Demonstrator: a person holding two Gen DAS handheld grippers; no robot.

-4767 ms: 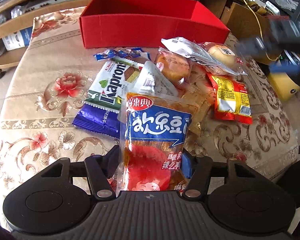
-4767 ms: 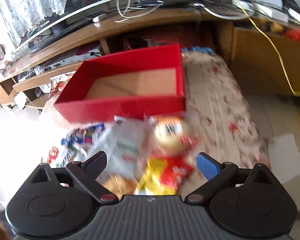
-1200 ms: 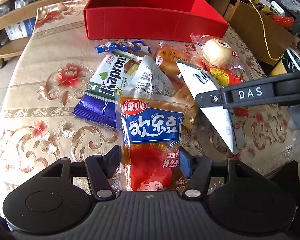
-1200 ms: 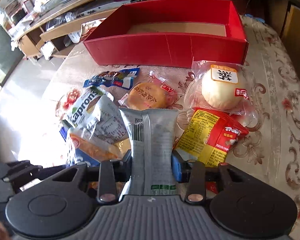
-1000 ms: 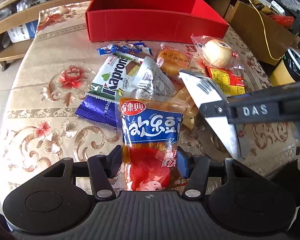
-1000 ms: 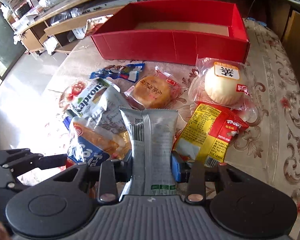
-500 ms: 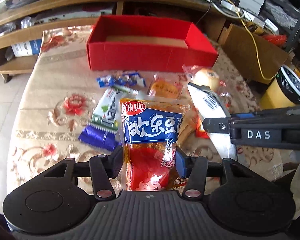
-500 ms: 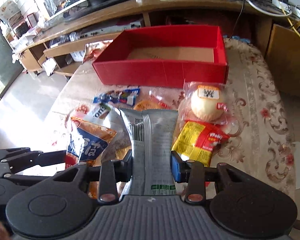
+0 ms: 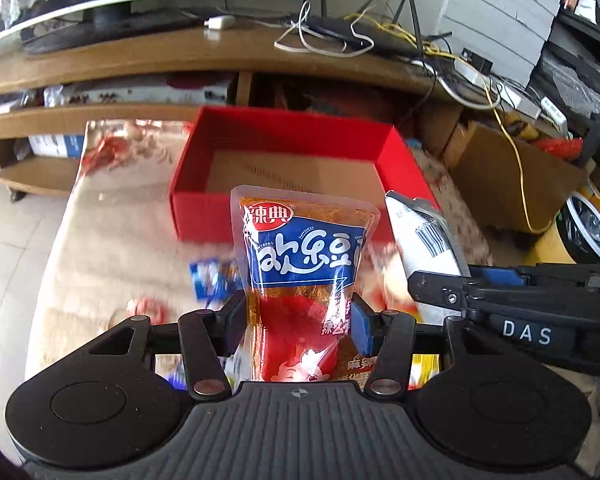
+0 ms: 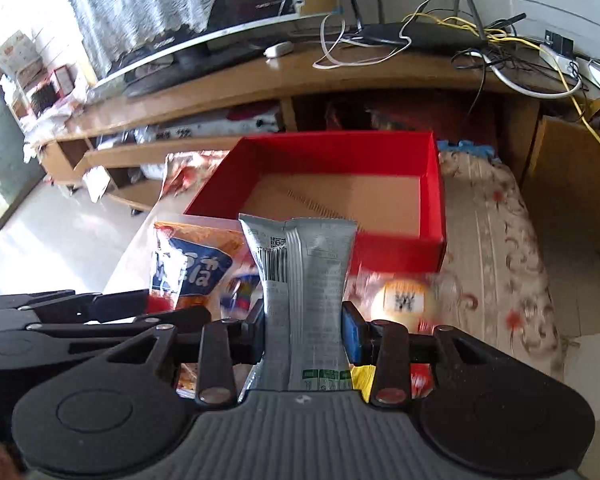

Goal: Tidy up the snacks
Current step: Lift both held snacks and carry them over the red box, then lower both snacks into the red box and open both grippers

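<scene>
Left wrist: my left fingers (image 9: 300,316) are clamping the blue pouch (image 9: 306,264), aiming at the red box (image 9: 296,160) by the bench's far edge. Right wrist: my right fingers (image 10: 305,330) are pinching the grey packet (image 10: 304,276); I should be clearing the box's near wall before releasing.

A table (image 10: 496,216) covered with a beige cloth patterned in red flowers is seen. A red box (image 10: 434,200), open-topped with a bare cardboard floor, is set on the cloth at the far end, toward 12 o'clock. Nearer, snacks are left lying on the cloth, blurred: a round bun (image 10: 404,300) in clear wrap at 5 o'clock from the box, and a blue packet (image 9: 208,278) at 7 o'clock from it. Tiled floor (image 9: 16,248) is seen beside the table at 9 o'clock.
</scene>
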